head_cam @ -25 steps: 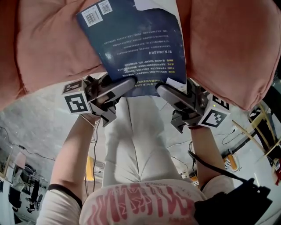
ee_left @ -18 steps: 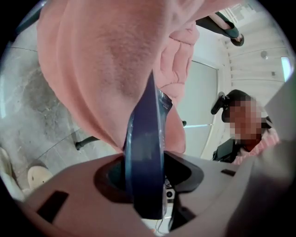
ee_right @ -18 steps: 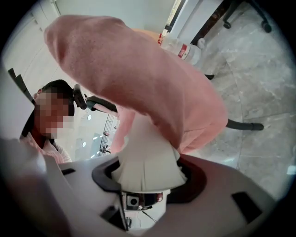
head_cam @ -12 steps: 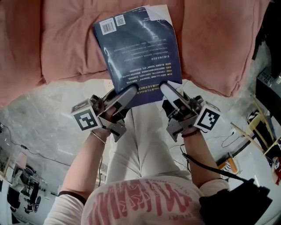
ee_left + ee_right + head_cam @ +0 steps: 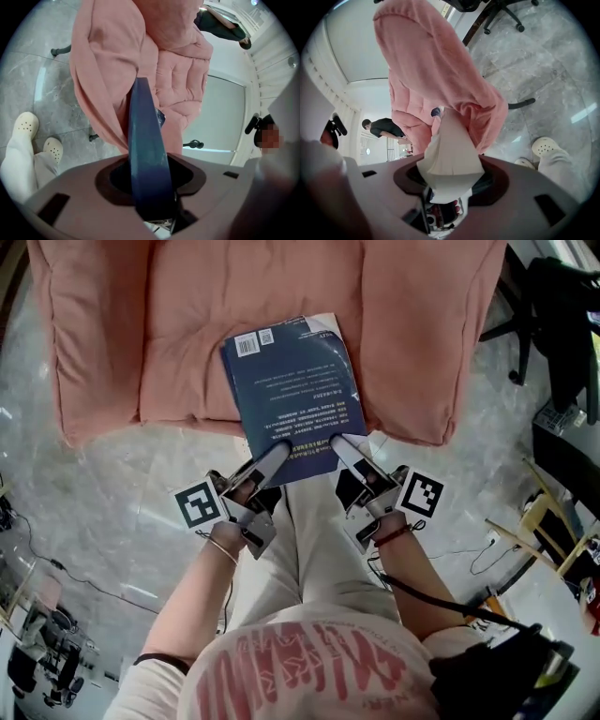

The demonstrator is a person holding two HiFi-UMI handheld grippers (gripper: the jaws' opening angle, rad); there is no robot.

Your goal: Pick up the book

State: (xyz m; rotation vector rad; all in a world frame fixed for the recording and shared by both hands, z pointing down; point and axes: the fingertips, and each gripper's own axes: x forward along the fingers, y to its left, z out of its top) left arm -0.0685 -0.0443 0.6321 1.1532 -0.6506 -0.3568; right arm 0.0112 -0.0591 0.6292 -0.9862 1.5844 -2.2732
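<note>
The dark blue book (image 5: 295, 395), back cover up with a barcode at its far corner, is held over the pink cushion (image 5: 187, 324). My left gripper (image 5: 277, 454) clamps the book's near edge at its left corner. My right gripper (image 5: 339, 444) clamps the same edge at its right corner. Both pairs of jaws have just been closing with the book between them. In the left gripper view the blue cover (image 5: 145, 154) runs edge-on out of the left gripper (image 5: 152, 197). In the right gripper view the white pages (image 5: 450, 154) fill the right gripper (image 5: 447, 187).
The cushion lies on a grey marble floor (image 5: 112, 512). The person's pale trousers (image 5: 319, 549) are just below the grippers. A black office chair (image 5: 553, 315) stands at the upper right, wooden pieces and cables (image 5: 544, 512) at the right. Another person (image 5: 386, 127) stands far off.
Both grippers have rolled and their jaws have narrowed onto the book's near edge. The head view has drawn back, so the book looks smaller and more cushion and floor show.
</note>
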